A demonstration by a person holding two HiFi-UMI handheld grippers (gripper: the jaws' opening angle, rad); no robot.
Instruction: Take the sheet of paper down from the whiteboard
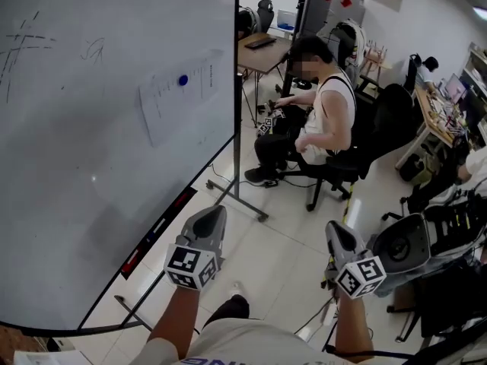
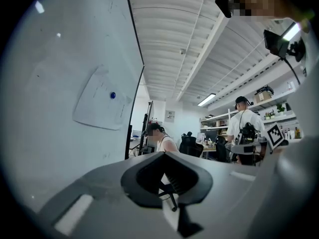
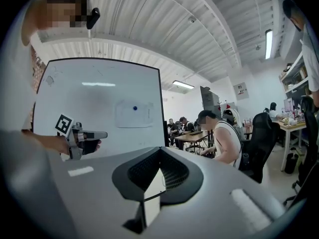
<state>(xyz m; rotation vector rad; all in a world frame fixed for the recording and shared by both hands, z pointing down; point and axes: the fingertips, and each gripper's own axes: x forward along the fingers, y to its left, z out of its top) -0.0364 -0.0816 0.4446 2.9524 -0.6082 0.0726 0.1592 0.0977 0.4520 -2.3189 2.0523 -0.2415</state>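
The sheet of paper (image 1: pixel 176 103) hangs on the whiteboard (image 1: pixel 84 166), pinned by a blue magnet (image 1: pixel 183 80). My left gripper (image 1: pixel 216 213) is shut and empty. It is held level below and to the right of the paper, well short of it. My right gripper (image 1: pixel 335 230) is also shut and empty, farther right and away from the board. In the left gripper view the paper (image 2: pixel 99 107) and magnet (image 2: pixel 112 95) lie up and to the left of the closed jaws. The right gripper view shows the paper (image 3: pixel 133 115) far ahead, with the left gripper (image 3: pixel 102 134) to its lower left.
A pen tray (image 1: pixel 158 233) runs along the board's lower edge, and the stand's foot (image 1: pixel 242 201) reaches across the floor. A person sits on an office chair (image 1: pixel 335 169) just past the board. Desks and a wheeled machine (image 1: pixel 403 243) crowd the right side.
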